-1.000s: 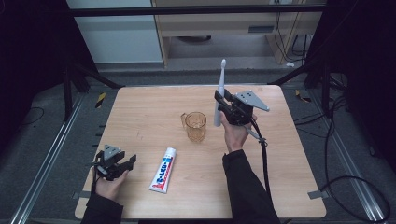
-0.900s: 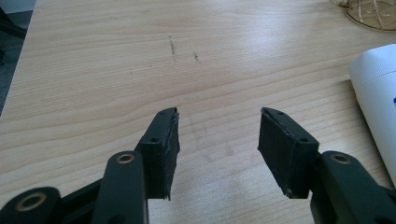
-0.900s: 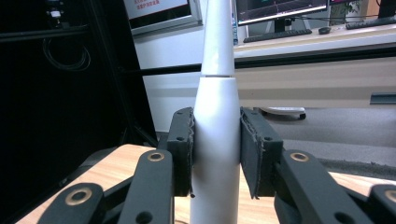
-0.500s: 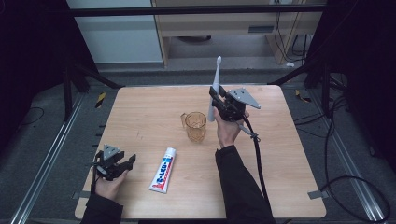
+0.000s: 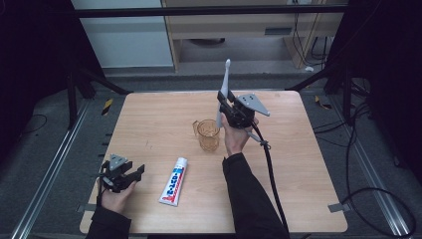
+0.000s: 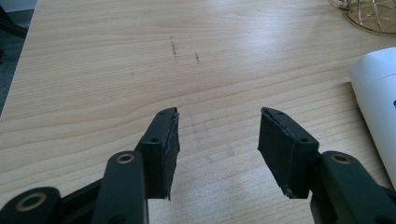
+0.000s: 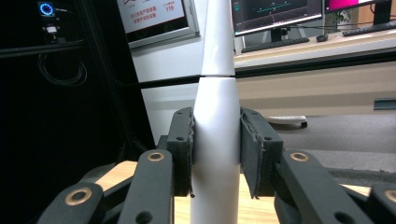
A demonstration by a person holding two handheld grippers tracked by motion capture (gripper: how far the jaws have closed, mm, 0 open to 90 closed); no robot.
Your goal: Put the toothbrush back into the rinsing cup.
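The right gripper [image 5: 225, 107] has its jaws clamped on the fat handle of a white electric toothbrush [image 5: 223, 89], held upright with the brush head up, just right of the amber plastic cup [image 5: 207, 134] mid-table. Looks like the toothbrush is headed into that cup. To do it well, the person should centre the handle's bottom end over the cup mouth first, then lower straight down; the cup looks light and a knock on the rim could tip it. Let go only once the base is inside. The left gripper [image 5: 130, 174] sits wide open with nothing in it at the near left, toothpaste tube [image 5: 173, 181] just to its right.
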